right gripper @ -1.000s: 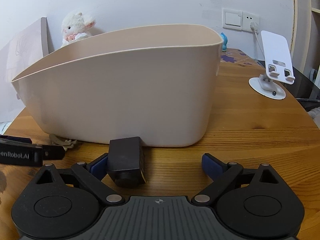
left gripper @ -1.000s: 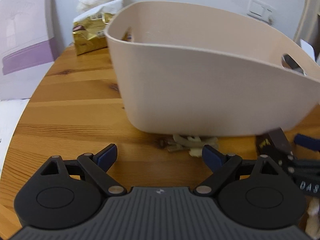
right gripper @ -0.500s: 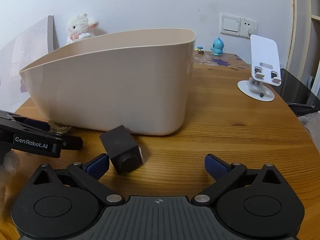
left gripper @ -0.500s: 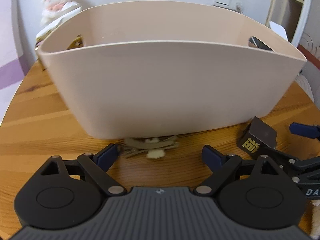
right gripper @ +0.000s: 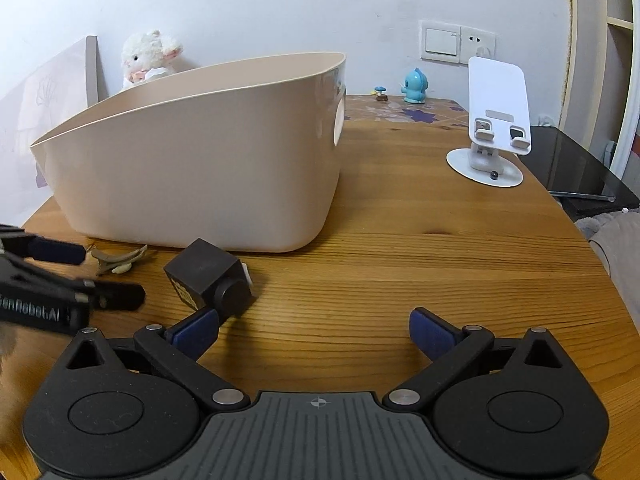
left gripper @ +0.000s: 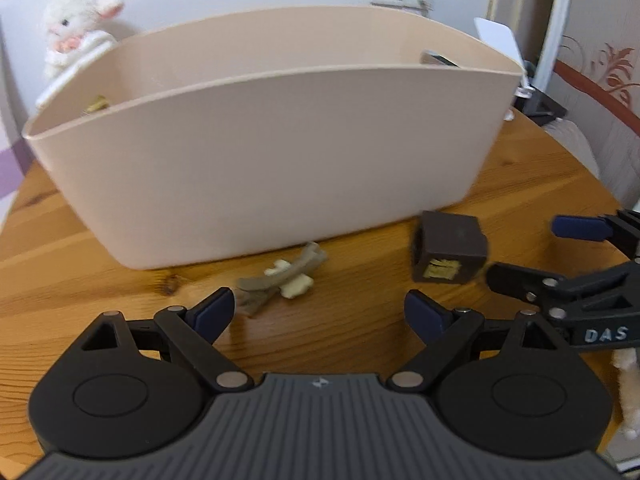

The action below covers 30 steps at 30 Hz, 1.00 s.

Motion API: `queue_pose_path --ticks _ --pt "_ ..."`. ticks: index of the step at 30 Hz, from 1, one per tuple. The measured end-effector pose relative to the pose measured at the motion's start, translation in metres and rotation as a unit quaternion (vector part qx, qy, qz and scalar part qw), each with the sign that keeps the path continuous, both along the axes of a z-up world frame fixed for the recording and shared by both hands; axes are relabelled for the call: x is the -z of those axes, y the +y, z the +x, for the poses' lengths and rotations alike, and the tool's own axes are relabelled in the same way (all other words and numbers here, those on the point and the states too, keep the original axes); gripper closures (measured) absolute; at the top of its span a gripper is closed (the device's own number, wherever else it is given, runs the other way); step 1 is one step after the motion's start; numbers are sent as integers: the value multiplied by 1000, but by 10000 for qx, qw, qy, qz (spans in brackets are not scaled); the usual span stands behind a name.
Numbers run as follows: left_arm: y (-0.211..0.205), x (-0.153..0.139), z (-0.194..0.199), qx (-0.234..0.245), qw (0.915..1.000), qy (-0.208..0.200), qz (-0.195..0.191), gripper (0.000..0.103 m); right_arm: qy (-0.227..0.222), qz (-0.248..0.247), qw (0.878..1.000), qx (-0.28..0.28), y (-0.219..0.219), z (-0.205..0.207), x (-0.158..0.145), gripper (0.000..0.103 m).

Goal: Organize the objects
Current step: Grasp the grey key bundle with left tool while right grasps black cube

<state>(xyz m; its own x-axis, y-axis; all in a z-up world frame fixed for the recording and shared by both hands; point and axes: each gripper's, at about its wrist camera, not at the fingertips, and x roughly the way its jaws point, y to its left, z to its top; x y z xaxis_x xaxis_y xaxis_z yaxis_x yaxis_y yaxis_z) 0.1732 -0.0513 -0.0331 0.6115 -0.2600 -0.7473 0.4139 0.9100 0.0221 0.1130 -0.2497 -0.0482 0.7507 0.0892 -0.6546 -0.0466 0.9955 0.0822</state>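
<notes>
A beige plastic bin (left gripper: 264, 140) stands on the wooden table (left gripper: 80, 276); it also shows in the right wrist view (right gripper: 200, 168). A dark cube-shaped object (left gripper: 450, 252) lies in front of the bin, also in the right wrist view (right gripper: 208, 276), touching my right gripper's left fingertip (right gripper: 196, 330). A small beige hair clip (left gripper: 280, 280) lies by the bin's base, also in the right wrist view (right gripper: 118, 260). My left gripper (left gripper: 316, 312) is open and empty just short of the clip. My right gripper (right gripper: 314, 332) is open and empty.
A white plush lamb (right gripper: 150, 58) sits behind the bin. A white phone stand (right gripper: 492, 128) stands at the right, with a blue figurine (right gripper: 416, 86) by the wall. A dark glass surface (right gripper: 580, 176) adjoins the table's right edge. A board (right gripper: 52, 96) leans at the left.
Both grippers have pulled back from the bin and swung to the right. The dark cube has left the right gripper's jaws and now lies loose on the table.
</notes>
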Motion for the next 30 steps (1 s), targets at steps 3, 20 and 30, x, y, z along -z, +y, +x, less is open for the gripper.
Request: queue_pose_path --ticks 3,20,30 --pt "11 -1 10 -197 9997 -56 100 10 3 -22 9999 -108 1 2 1 0" --pt "18 6 27 225 9995 -178 -162 38 42 -403 9950 -915 39 30 5 10" --pt "22 3 11 316 9991 -226 -192 64 -30 -372 9935 -1076 48 21 1 54"
